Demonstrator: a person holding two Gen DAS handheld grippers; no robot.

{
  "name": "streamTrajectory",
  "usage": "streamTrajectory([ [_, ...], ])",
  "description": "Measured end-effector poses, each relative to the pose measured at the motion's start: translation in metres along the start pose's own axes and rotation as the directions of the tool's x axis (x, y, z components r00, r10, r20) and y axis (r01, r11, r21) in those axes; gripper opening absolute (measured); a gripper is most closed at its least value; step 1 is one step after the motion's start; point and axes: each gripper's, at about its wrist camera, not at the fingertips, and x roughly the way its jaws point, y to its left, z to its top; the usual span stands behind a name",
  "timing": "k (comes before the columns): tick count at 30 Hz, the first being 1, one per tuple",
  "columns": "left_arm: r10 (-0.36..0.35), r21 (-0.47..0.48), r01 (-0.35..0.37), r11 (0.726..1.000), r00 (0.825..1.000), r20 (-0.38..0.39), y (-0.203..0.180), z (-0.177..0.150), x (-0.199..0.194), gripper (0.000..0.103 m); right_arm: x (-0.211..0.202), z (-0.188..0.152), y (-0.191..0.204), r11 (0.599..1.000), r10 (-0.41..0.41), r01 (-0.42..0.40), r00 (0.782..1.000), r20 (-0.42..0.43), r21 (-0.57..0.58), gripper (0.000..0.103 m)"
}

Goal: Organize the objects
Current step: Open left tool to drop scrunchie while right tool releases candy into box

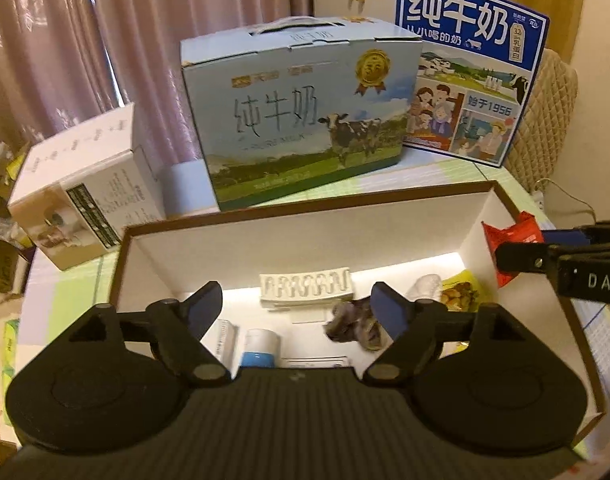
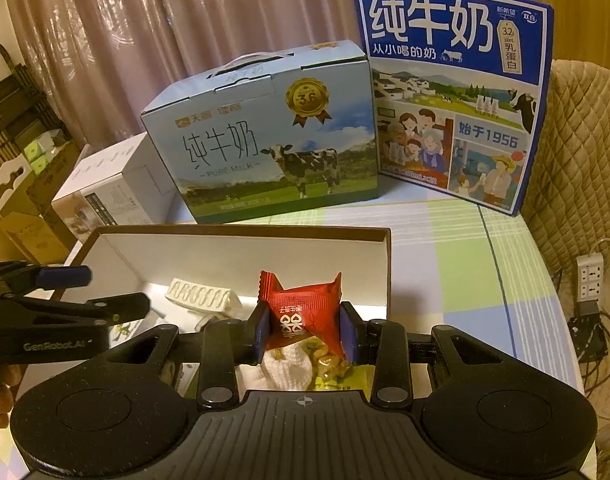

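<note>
While the left claw [image 1: 293, 312] hangs released over the open white-lined box [image 1: 305, 232], its fingers spread wide, the left wrist view shows a ribbed white tray [image 1: 307, 286], a dark crumpled wrapper [image 1: 353, 326] and a blue-and-white tube [image 1: 261, 348] lying inside. At the box's right wall the right claw [image 1: 505, 252] carries a red packet [image 1: 509, 240].

From the right wrist view, the right claw [image 2: 304, 330] is clenched on that red packet [image 2: 301, 312], held above a white cloth [image 2: 285, 368] and a yellow snack bag [image 2: 337, 368] in the box [image 2: 241, 256]. Two milk cartons [image 2: 265, 140] stand behind on the surface [image 2: 465, 264].
</note>
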Motion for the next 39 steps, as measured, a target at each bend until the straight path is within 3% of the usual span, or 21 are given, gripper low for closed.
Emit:
streamTrajectory([
  [3,0.005,-0.004,-0.005,1.000,1.000,0.009,0.005,-0.003,-0.003,0.086,0.002,0.002,0.000,1.000,-0.013,0.013,1.000,0.020,0.011,0.034],
  [6,0.006,-0.013,-0.006,1.000,1.000,0.008,0.010,-0.006,-0.006,0.089,0.003,0.005,-0.002,0.999,-0.028,0.027,0.998,0.048,0.027,0.040],
  [11,0.008,-0.035,-0.007,0.999,1.000,0.020,0.019,-0.015,-0.014,0.097,-0.005,0.006,-0.006,0.999,-0.011,0.007,0.993,0.116,0.042,0.065],
  [18,-0.007,-0.087,0.012,0.996,0.998,0.063,0.032,-0.028,-0.037,0.102,-0.032,-0.007,-0.011,0.997,0.028,-0.040,0.987,0.160,0.071,0.070],
  [27,-0.010,-0.122,0.027,0.992,0.991,0.132,0.038,-0.046,-0.086,0.102,-0.089,-0.044,-0.007,0.996,0.040,-0.055,0.979,0.201,0.067,0.073],
  [34,0.025,-0.082,-0.009,0.997,0.981,0.194,0.027,-0.070,-0.144,0.102,-0.137,-0.076,0.011,0.999,0.046,-0.050,0.982,0.185,0.020,0.074],
  [39,0.033,-0.085,-0.020,0.996,0.987,0.158,0.015,-0.096,-0.184,0.102,-0.170,-0.101,0.029,0.998,0.055,-0.059,0.988,0.141,0.021,0.074],
])
